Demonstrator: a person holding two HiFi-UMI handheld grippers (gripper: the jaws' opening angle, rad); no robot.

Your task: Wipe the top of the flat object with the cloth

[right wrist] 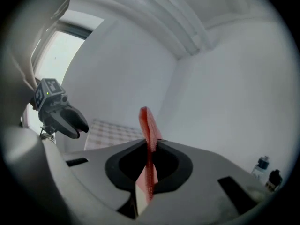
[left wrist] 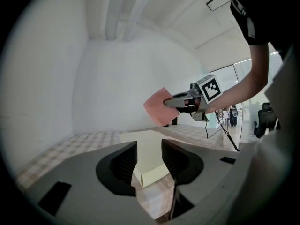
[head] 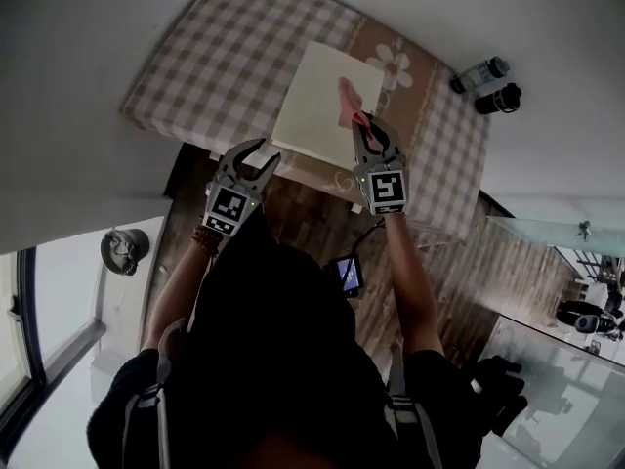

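We record the left tool [head: 269,151] with jaws apart, gripping nothing, by the near edge of the checked surface [head: 205,66], and the right tool [head: 366,123] clamped on the pink cloth [head: 349,99], held above the cream flat object [head: 311,110] lying there.

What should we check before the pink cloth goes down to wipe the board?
1. Cloth pinched tight in the right gripper: ok.
2. Cloth touching the board: not ok, the left gripper view shows it up in the air.
3. Board lying flat on the table: ok.
4. Left gripper open and holding nothing: ok.
5. Bottles far from the board: ok.
6. Dirt on the board: cannot tell.
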